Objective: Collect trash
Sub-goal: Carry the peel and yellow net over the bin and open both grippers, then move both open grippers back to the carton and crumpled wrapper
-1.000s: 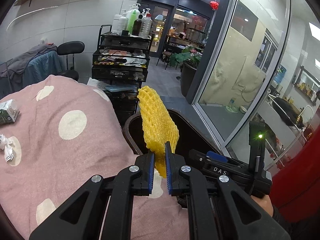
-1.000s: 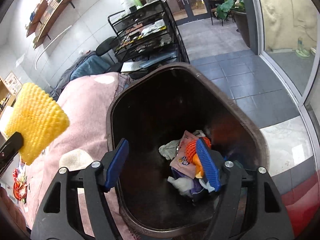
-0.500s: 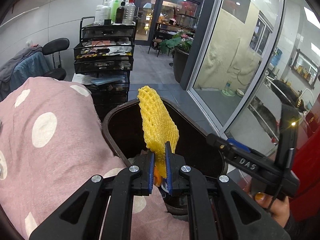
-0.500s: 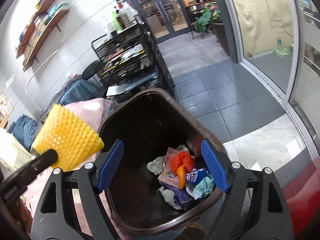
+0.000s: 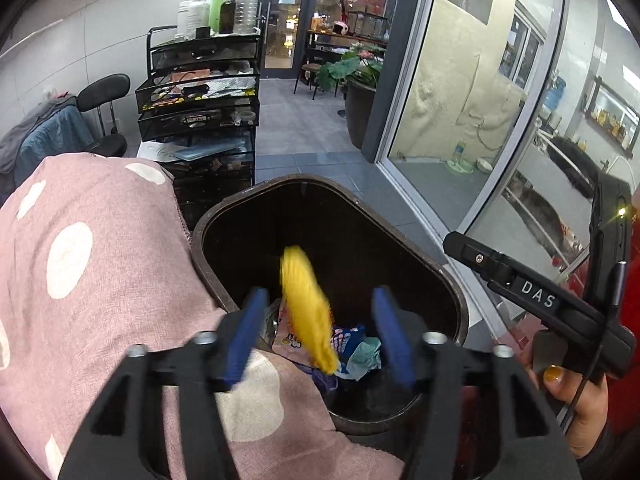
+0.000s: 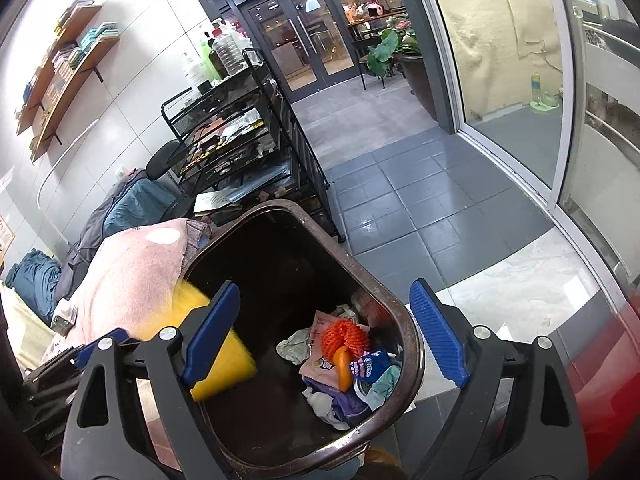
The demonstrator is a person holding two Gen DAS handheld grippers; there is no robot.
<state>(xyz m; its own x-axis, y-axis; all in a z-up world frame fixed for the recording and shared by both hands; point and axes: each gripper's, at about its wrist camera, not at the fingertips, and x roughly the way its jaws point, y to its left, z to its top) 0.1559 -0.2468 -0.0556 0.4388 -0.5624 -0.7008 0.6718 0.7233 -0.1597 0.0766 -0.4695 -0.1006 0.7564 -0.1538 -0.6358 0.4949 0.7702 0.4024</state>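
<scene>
A yellow foam net sleeve (image 5: 308, 312) is blurred in mid-air between the fingers of my left gripper (image 5: 320, 336), which is open above the dark brown trash bin (image 5: 448, 280). The sleeve also shows in the right wrist view (image 6: 224, 364), inside the bin (image 6: 412, 344) at its left wall. My right gripper (image 6: 324, 336) is open and empty, held over the bin's near rim. The bin holds trash: an orange net (image 6: 344, 336), a pink wrapper (image 6: 324, 368), a blue Oreo packet (image 6: 370, 364) and crumpled tissues (image 6: 294, 344).
A table under a pink polka-dot cloth (image 5: 80, 280) stands left of the bin, with a small carton (image 6: 64, 318) on it. A black wire cart (image 5: 200, 112) with bottles stands behind. A glass sliding door (image 5: 460, 120) is on the right, grey tiled floor (image 6: 400, 200) beyond.
My left gripper moved over the bin and opened. The yellow foam sleeve left its fingers and is dropping into the bin. The right gripper stayed open above the bin.
</scene>
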